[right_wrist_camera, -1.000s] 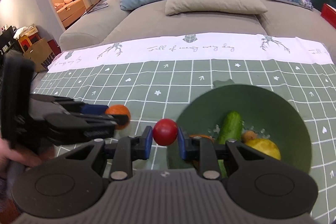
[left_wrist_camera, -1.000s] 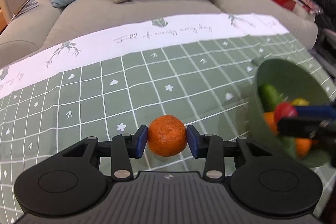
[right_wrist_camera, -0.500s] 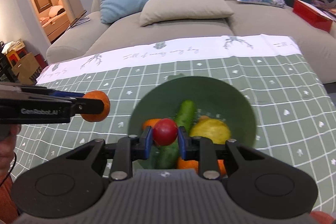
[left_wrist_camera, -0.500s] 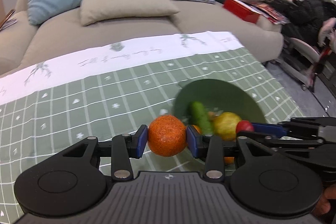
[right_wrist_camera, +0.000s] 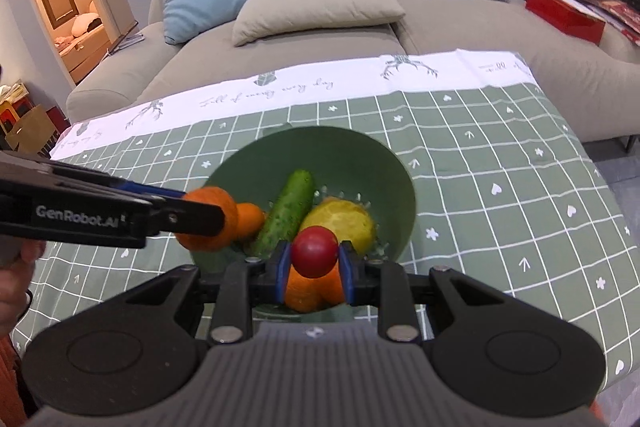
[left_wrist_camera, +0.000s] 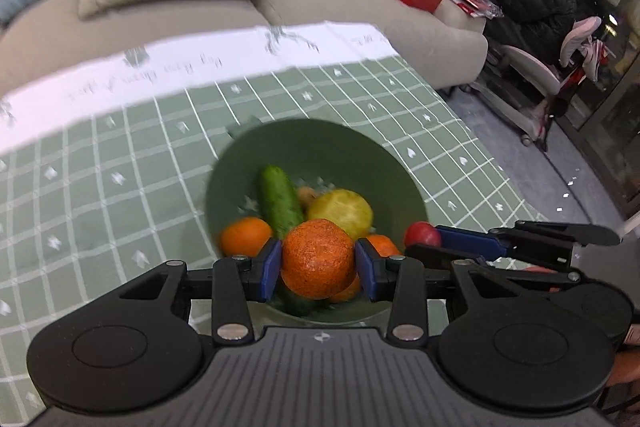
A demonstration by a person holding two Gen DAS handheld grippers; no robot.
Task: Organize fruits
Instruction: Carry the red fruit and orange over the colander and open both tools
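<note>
We've got the left gripper (left_wrist_camera: 318, 264) clamped on an orange (left_wrist_camera: 318, 259) and the right gripper (right_wrist_camera: 313, 269) pinching a red tomato (right_wrist_camera: 315, 251), both mid-frame over the green bowl (right_wrist_camera: 352, 155).

A round green bowl (right_wrist_camera: 394, 163) sits on a green checked tablecloth (right_wrist_camera: 500, 163). Inside it lie a dark green cucumber (right_wrist_camera: 289, 211), leaning lengthwise against the left wall, a bumpy yellow lemon (right_wrist_camera: 344, 217) to its right, touching it, and a smooth orange (left_wrist_camera: 245, 235) at the left side. More orange fruit (right_wrist_camera: 308, 291) sits at the near edge, partly hidden. Held just above the bowl's left side is a rough-skinned tangerine (left_wrist_camera: 318, 258), pinched between two blue pads (left_wrist_camera: 271, 269). A small, shiny red tomato (right_wrist_camera: 315, 251) is held the same way over the bowl's near rim, between blue pads, beside the tangerine and well apart from the tablecloth.
</note>
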